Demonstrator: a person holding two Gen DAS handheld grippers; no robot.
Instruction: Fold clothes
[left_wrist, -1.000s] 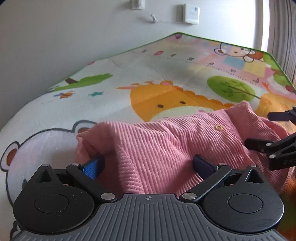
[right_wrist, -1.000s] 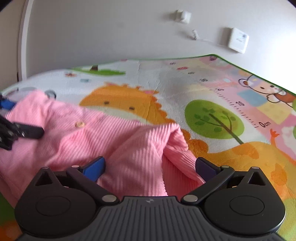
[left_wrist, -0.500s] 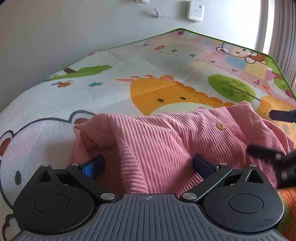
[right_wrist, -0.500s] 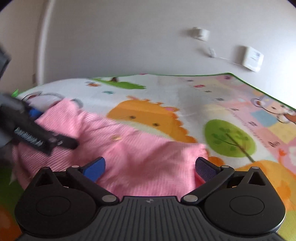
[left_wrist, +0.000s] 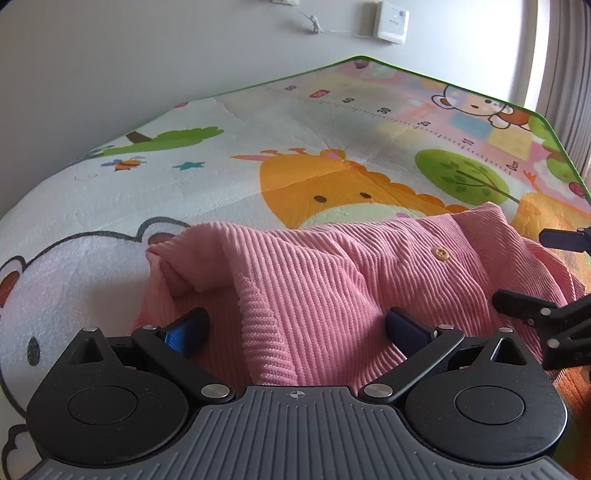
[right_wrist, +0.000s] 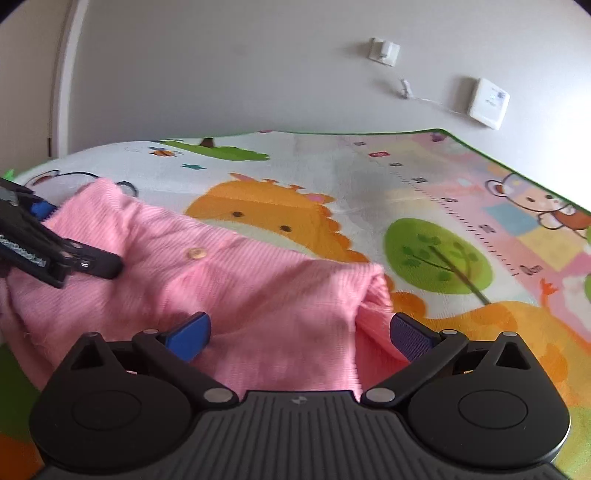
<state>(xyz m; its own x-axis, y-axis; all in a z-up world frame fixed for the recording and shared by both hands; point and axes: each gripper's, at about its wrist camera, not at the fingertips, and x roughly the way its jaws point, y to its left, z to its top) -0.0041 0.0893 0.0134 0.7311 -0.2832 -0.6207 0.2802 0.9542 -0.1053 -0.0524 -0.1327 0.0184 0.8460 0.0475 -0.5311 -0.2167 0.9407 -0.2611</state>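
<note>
Pink ribbed knit, soft and light: your garment (left_wrist: 332, 280) lies bunched on the play mat (left_wrist: 258, 122), doubled over, one button (left_wrist: 440, 253) facing up; it will sag and drag rather than hold shape, so pinch hems and corners, never a loose middle; your left gripper (left_wrist: 295, 325) stands wide open with a thick rolled edge between its fingers; your right gripper (right_wrist: 297, 330) is likewise spread over the opposite end, beside a folded corner (right_wrist: 373, 291)
</note>
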